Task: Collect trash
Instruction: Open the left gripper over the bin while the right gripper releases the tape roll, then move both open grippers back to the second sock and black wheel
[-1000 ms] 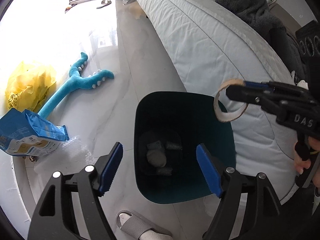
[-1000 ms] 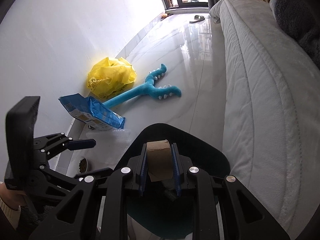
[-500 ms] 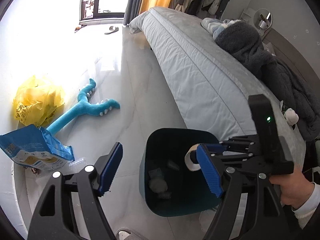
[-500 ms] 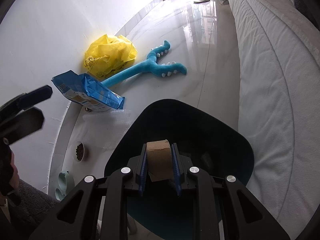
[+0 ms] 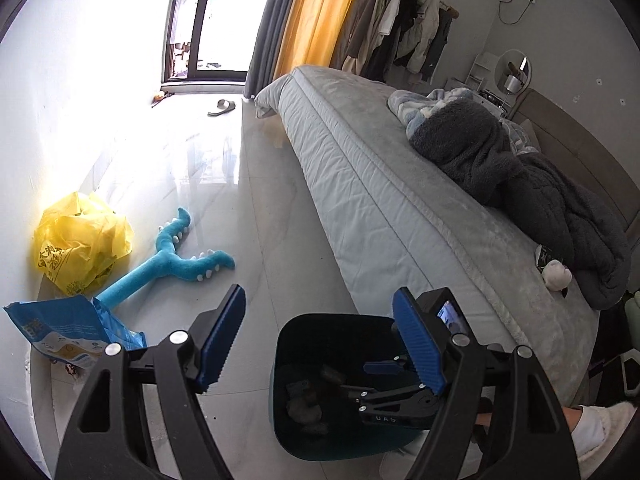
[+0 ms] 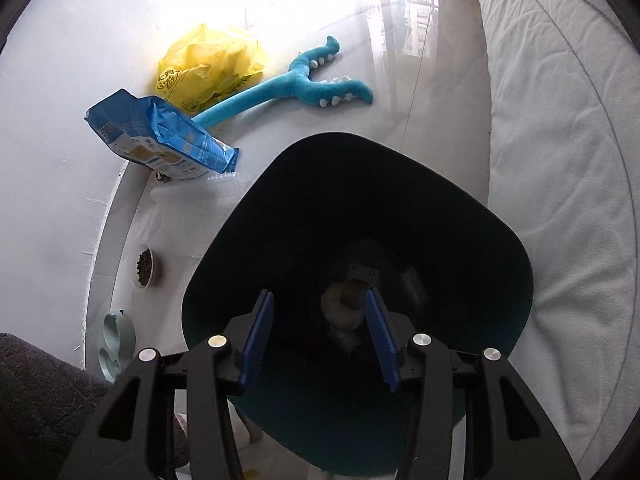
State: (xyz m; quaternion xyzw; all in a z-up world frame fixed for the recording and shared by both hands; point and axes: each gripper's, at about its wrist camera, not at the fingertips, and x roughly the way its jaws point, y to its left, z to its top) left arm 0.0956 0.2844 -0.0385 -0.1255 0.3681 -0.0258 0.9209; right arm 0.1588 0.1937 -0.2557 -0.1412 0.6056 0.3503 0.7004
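Observation:
A dark teal trash bin stands on the floor beside the bed; it also shows in the left wrist view. My right gripper is open over the bin's mouth. The cardboard roll lies loose at the bottom among other trash. In the left wrist view the right gripper reaches into the bin from the right. My left gripper is open and empty above the bin's near side.
A yellow plastic bag, a blue plush toy, a blue pet food bag and bubble wrap lie by the wall. Pet bowls sit at the left. The bed runs along the right.
My right gripper has lowered over the bin and opened; the cardboard roll has dropped from it to the bin's bottom. The left gripper has tilted up and stayed open.

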